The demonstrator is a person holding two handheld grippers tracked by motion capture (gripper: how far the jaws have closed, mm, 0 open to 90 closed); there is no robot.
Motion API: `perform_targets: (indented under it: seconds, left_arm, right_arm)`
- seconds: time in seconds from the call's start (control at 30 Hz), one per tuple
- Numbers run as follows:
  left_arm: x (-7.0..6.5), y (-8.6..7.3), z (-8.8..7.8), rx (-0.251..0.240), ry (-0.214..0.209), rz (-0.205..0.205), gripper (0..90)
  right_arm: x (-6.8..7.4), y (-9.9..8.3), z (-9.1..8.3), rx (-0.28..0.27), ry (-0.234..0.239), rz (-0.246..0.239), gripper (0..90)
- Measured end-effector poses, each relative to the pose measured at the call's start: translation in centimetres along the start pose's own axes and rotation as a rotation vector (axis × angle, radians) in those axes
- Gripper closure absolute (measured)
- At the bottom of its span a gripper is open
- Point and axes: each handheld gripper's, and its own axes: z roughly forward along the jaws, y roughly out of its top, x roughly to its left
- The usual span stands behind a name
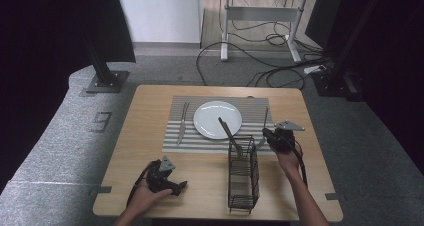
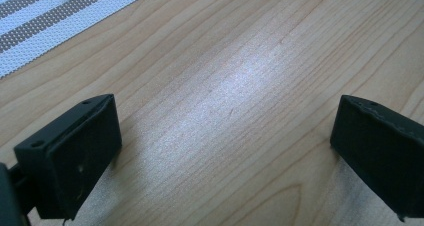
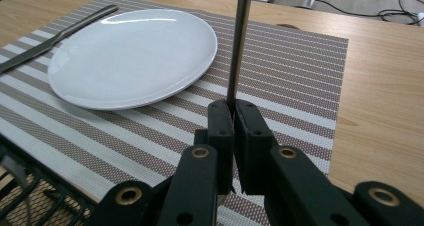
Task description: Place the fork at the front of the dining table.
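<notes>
Left gripper (image 1: 179, 187): lay low over bare wooden table (image 1: 145, 136), jaws spread wide, nothing between them; striped placemat (image 1: 172, 131) corner ahead of it. Knife (image 1: 182, 123): lay on the placemat's left strip, long axis running away from the person, beside white plate (image 1: 217, 119). Wire basket (image 1: 243, 176): stood near the right gripper's left side, one utensil (image 1: 227, 128) leaning out over the plate. Right gripper (image 3: 234, 117): jaws pressed together on a slim metal utensil handle (image 3: 240, 41), which pointed away over the placemat, just right of the plate.
</notes>
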Motion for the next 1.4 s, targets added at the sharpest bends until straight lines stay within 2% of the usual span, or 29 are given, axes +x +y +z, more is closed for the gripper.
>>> perform_targets:
  seconds: [0.17, 0.33, 0.53, 0.7, 1.03, 1.17, 1.4]
  left_arm:
    - [0.0, 0.0, 0.0, 0.0, 0.0, 0.0, 0.0]
    - [0.0, 0.0, 0.0, 0.0, 0.0, 0.0, 0.0]
    - [0.0, 0.0, 0.0, 0.0, 0.0, 0.0, 0.0]
    - [0.0, 0.0, 0.0, 0.0, 0.0, 0.0, 0.0]
    - [0.0, 0.0, 0.0, 0.0, -0.001, 0.0, 0.0]
    - [0.0, 0.0, 0.0, 0.0, 0.0, 0.0, 0.0]
    - [0.0, 0.0, 0.0, 0.0, -0.001, 0.0, 0.0]
  right_arm:
    - [-0.1, -0.2, 0.4, -0.001, -0.025, -0.006, 86.5]
    - [0.0, -0.2, 0.4, -0.007, -0.029, -0.016, 86.7]
    - [0.0, 0.2, 0.2, -0.033, 0.011, -0.013, 86.7]
    - [0.2, 0.3, 0.3, -0.029, 0.045, -0.027, 86.7]
    - [0.6, 0.2, 1.0, -0.025, 0.116, -0.022, 86.6]
    - [0.4, 0.1, 1.3, -0.019, 0.136, -0.01, 86.6]
    - [0.0, -0.1, 1.8, -0.012, 0.143, 0.01, 86.5]
